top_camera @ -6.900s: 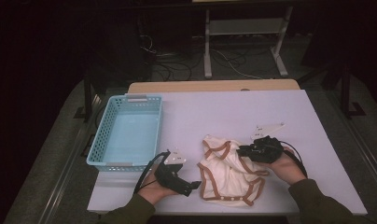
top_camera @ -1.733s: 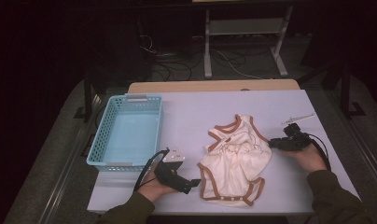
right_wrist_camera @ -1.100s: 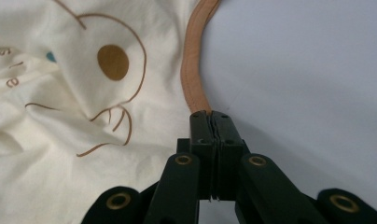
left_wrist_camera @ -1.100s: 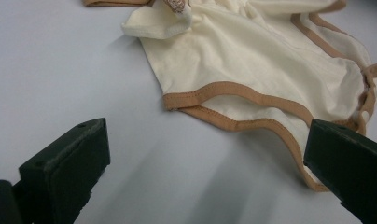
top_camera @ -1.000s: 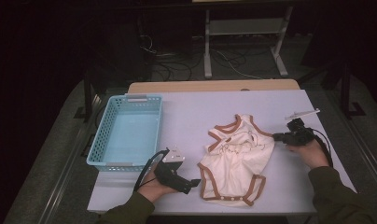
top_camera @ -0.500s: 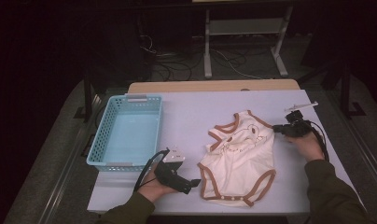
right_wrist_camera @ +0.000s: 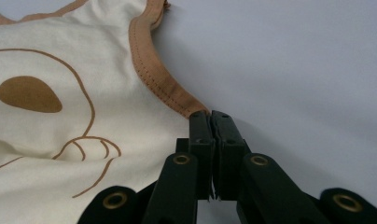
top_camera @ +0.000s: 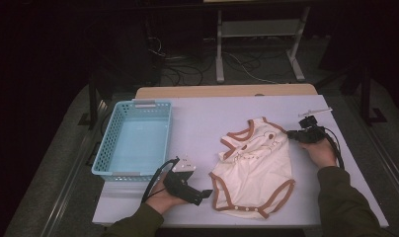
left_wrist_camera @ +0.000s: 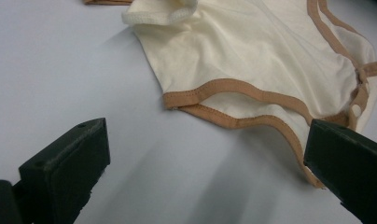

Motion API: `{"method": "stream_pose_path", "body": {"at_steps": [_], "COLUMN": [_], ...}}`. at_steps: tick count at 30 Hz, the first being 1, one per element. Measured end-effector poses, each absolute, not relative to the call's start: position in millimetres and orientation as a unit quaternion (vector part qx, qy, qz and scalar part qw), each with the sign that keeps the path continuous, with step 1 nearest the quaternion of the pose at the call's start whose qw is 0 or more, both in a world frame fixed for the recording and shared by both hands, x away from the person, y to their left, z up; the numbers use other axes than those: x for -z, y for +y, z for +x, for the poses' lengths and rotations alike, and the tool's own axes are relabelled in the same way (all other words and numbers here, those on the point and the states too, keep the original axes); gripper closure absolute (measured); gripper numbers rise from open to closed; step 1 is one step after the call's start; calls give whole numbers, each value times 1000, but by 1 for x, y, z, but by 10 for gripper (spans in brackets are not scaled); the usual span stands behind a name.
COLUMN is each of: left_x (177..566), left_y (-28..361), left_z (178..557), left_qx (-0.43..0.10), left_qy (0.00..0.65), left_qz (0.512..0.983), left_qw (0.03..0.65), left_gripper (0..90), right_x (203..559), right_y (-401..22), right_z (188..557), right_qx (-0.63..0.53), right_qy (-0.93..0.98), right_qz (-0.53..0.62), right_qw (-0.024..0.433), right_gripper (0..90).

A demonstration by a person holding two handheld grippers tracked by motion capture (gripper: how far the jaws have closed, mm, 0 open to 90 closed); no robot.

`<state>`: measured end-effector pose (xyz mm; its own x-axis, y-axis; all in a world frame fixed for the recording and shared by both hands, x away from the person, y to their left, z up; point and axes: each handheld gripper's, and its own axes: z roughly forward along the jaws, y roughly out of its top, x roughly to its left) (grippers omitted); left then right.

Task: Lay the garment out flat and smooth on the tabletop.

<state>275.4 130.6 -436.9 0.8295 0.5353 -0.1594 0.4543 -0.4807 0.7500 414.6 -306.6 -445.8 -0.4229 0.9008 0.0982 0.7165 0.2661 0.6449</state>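
One bodysuit point(top_camera: 254, 165) is what we're working on, cream with brown trim, lying face up and mostly spread out on the table point(top_camera: 202, 118), right of the middle. Its printed face outline with a brown patch shows in the right gripper view point(right_wrist_camera: 60, 121); no writing or brand we can read anywhere.

Our right gripper point(top_camera: 292, 134) sits at the garment's far right edge by the armhole trim, jaws pressed together. Its tips sit right at the trim's edge, and it looks like they pinch that hem, though we can't be totally sure any cloth is between them. Our left gripper point(top_camera: 207, 193) rests on the table just beside the lower left leg opening, jaws wide apart, nothing in them; the trim point(left_wrist_camera: 233, 88) lies a bit ahead of it.

Progress-wise, we'd say the flattening is nearly done: the body lies smooth, snaps at the bottom. Folding hasn't started, and the blue basket point(top_camera: 108, 148) on the left sits well apart, empty, so if that's where it goes, that bit is left too.
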Motion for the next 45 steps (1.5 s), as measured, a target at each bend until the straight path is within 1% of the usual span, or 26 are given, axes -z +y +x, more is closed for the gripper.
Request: {"method": "stream_pose_path", "body": {"at_steps": [1,2,3,5,8,12,20,22,23,24,27,29,33,34,36,37,40,43,45], "left_x": [437,437,437,436,437,437,436,436,436,435,435,435,434,434,434,434,433,432,432], "left_y": [130,130,130,131,129,128,128,128,128,128,127,127,124,124,123,122,119,115,112], "left_z": [275,275,275,275,275,274,274,273,273,274,273,273,274,274,274,274,275,278,280], "left_qx": [-48,-48,-48,-49,-48,-49,-49,-50,-52,-52,-54,-55,-55,-55,-58,-59,-62,-65,-63], "left_qy": [288,288,289,283,288,291,287,289,288,286,291,286,289,290,292,295,297,296,309], "left_qz": [859,859,859,863,859,857,859,859,859,861,857,860,862,860,860,858,857,858,851], "left_qw": [420,420,421,417,420,422,421,420,421,418,423,418,414,415,415,416,417,414,420], "left_gripper": [0,0,0,0,0,0,0,5,5,25,29,54,73,100,111,132,140,149,158], "right_x": [446,443,442,436,428,420,412,411,411,410,411,414,416,416,416,417,417,418,419], "right_y": [-307,-308,-308,-309,-309,-304,-294,-288,-288,-286,-284,-282,-280,-279,-278,-278,-277,-274,-274], "right_z": [415,413,412,409,403,392,364,350,350,342,336,328,321,317,315,311,306,298,293], "right_qx": [-316,-316,-320,-330,-350,-353,-360,-362,-362,-364,-364,-362,-361,-361,-364,-368,-374,-381,-384], "right_qy": [782,779,778,775,772,780,794,803,803,804,807,811,813,815,815,814,815,815,817], "right_qz": [516,521,519,518,513,501,476,461,461,457,453,446,444,439,438,436,432,425,420], "right_qw": [148,147,149,148,132,123,115,112,112,109,109,109,110,108,106,103,99,97,95], "right_gripper": [829,748,692,629,531,456,430,422,422,417,412,396,375,362,354,337,320,283,267]}}
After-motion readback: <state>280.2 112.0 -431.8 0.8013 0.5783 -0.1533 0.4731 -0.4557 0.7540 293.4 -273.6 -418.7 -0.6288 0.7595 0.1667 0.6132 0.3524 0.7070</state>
